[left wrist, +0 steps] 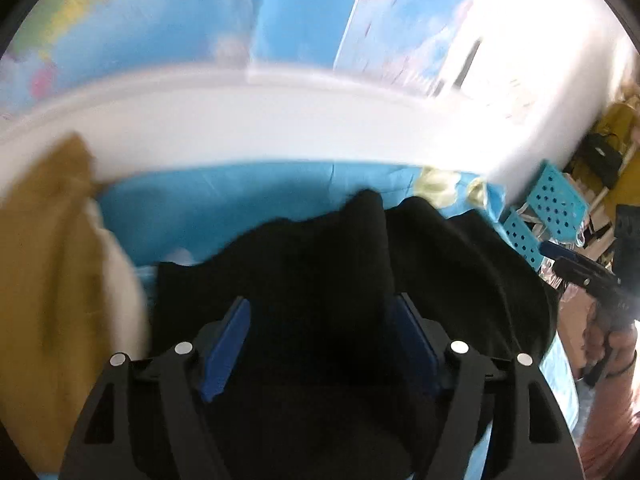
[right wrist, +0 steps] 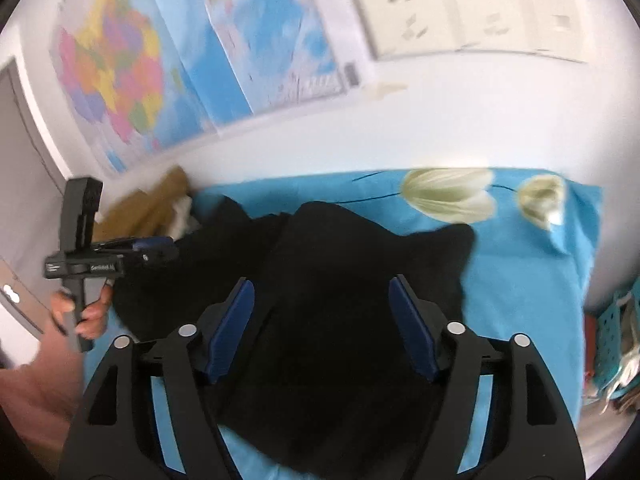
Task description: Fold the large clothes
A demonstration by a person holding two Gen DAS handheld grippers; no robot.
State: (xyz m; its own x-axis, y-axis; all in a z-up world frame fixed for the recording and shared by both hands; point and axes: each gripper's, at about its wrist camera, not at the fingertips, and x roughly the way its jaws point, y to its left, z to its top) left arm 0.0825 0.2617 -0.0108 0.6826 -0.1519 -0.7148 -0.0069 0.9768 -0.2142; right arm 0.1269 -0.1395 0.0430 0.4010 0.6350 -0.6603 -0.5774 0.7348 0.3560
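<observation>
Both grippers, left (left wrist: 322,320) and right (right wrist: 322,304), stand wide apart over the black garment (right wrist: 360,280) on the blue sheet (right wrist: 520,280), holding nothing.

The dark garment (right wrist: 360,280) lies bunched on the bed sheet (right wrist: 520,280), which runs back to the wall (right wrist: 400,132). Behind it, up on that wall, hang the maps (right wrist: 160,60), with a socket panel (right wrist: 472,16) to their right. Left of the garment, against the wall, sits a heap of other clothes (left wrist: 48,280). Off the bed's right edge stands a perforated basket (left wrist: 556,200). The left gripper (left wrist: 324,336) and the right gripper (right wrist: 322,328) both hang over the garment, side by side
</observation>
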